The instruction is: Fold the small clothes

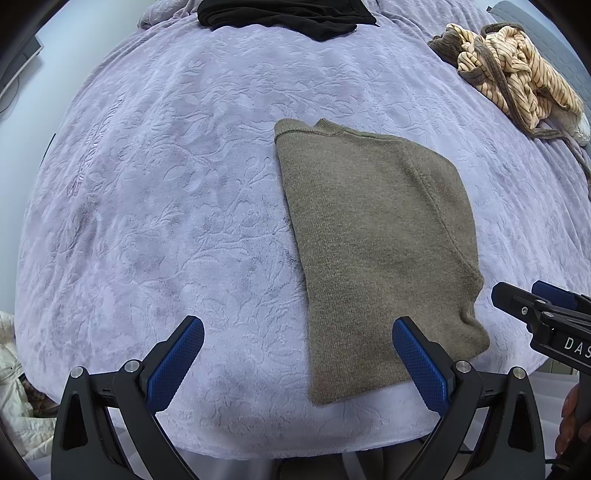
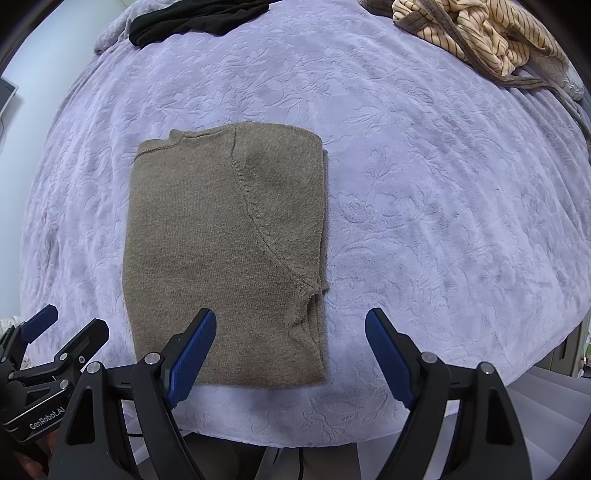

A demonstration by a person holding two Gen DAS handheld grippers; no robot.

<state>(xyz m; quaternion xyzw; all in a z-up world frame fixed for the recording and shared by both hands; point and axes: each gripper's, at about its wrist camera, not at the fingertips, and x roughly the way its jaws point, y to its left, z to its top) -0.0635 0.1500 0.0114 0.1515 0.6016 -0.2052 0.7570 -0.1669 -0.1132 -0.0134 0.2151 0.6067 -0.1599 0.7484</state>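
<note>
Right gripper [image 2: 290,339]: nearest the lens in my right wrist view, jaws spread wide with nothing between them; the pad at 7 o'clock hangs over the near hem of the sweater, the pad at 5 o'clock over bare bedspread.
Left gripper [image 1: 298,347]: also spread wide and empty; in its own view the pad at 5 o'clock overlaps the sweater's near edge, the pad at 7 o'clock is over bedspread.
Olive sweater [image 2: 225,254]: lies flat on the lilac bedspread [image 2: 443,206], folded into a tall rectangle, neckline at 12 o'clock, hem toward me at 6 o'clock.
Step in hand: I judge the side folds are done and I am poised above the hem with both tools.
Next move: likely 1 more fold, hem up toward the neckline; that calls for lowering both grippers, pinching all layers at the 2 near corners, and lifting evenly so the stack does not slide apart.
Striped garment [image 2: 480,33]: crumpled at 1 o'clock, well apart, probably still to fold.
Black garment [image 2: 192,18]: at 11 o'clock, cut off by the frame edge.
Hard to tell: how many layers sit in the sweater, where its sleeves are tucked, and whether either pad touches the fabric.
</note>
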